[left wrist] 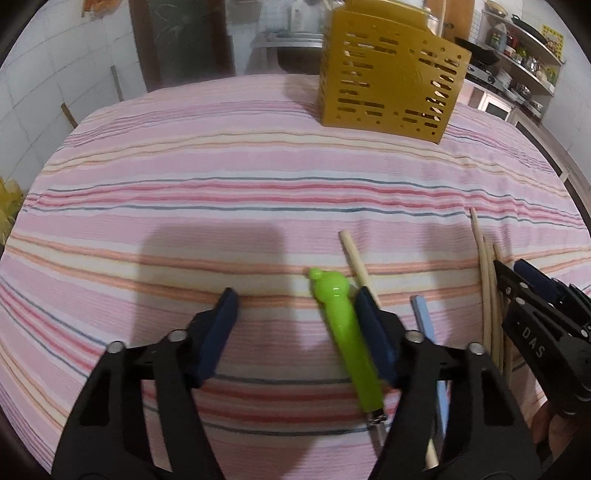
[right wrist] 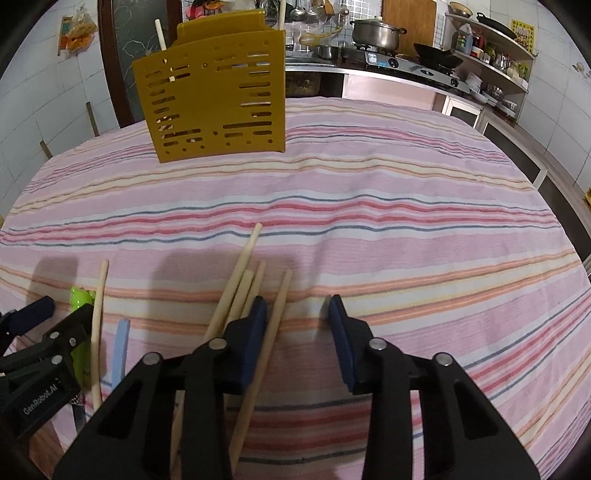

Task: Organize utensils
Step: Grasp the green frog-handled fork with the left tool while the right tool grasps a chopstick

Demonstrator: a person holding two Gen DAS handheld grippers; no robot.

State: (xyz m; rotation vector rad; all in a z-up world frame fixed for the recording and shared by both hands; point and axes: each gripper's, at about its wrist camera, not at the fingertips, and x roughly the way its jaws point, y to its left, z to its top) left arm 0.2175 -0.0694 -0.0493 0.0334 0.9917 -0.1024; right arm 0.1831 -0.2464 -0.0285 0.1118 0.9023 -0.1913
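Note:
A yellow slotted utensil holder [left wrist: 391, 70] stands upright at the far side of the striped tablecloth; it also shows in the right wrist view [right wrist: 218, 96] with a chopstick in it. My left gripper [left wrist: 295, 306] is open, with a green-handled utensil [left wrist: 343, 325] lying on the cloth just inside its right finger. A single chopstick [left wrist: 354, 262] and a light blue handle [left wrist: 424, 317] lie beside it. My right gripper [right wrist: 297, 310] is open over the cloth. One chopstick [right wrist: 273, 325] lies between its fingers; several chopsticks [right wrist: 240, 280] lie under its left finger.
The striped tablecloth [right wrist: 369, 221] covers the table. Behind it are a counter with a stove and pot [right wrist: 376, 33] and shelves of kitchenware [right wrist: 491, 48]. My right gripper shows at the right edge of the left wrist view [left wrist: 532, 295].

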